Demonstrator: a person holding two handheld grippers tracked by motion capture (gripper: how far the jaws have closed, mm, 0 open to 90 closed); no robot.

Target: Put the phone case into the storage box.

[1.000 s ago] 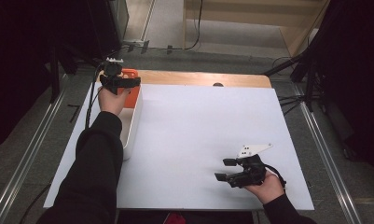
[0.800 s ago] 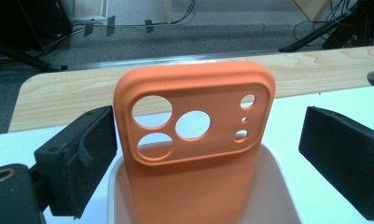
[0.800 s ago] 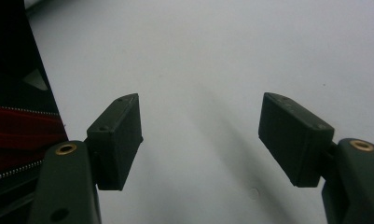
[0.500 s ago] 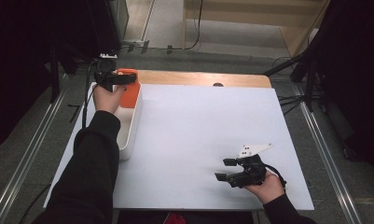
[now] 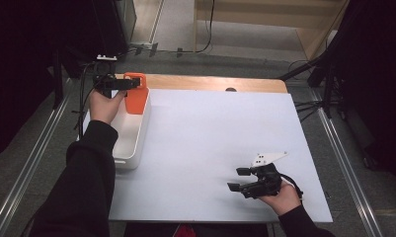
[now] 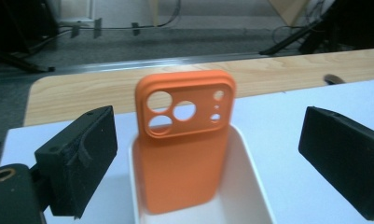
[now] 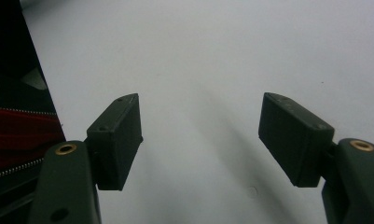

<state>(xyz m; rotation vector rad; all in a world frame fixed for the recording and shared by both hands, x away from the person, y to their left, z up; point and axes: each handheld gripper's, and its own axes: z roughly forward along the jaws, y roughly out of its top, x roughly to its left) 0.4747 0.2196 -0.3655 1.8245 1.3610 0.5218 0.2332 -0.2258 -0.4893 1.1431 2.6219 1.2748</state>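
Orange phone case (image 6: 184, 140) leans upright at the far end of the white bin (image 5: 131, 133). Left claw (image 6: 208, 154) is wide open just in front of the case, held level, touching nothing. I think it must move in and pinch next. Right claw (image 5: 240, 179) rests wide open on the counter (image 5: 210, 138), far from the bin

White-topped table (image 5: 210, 148) — white bin (image 5: 131, 133) at its left edge.
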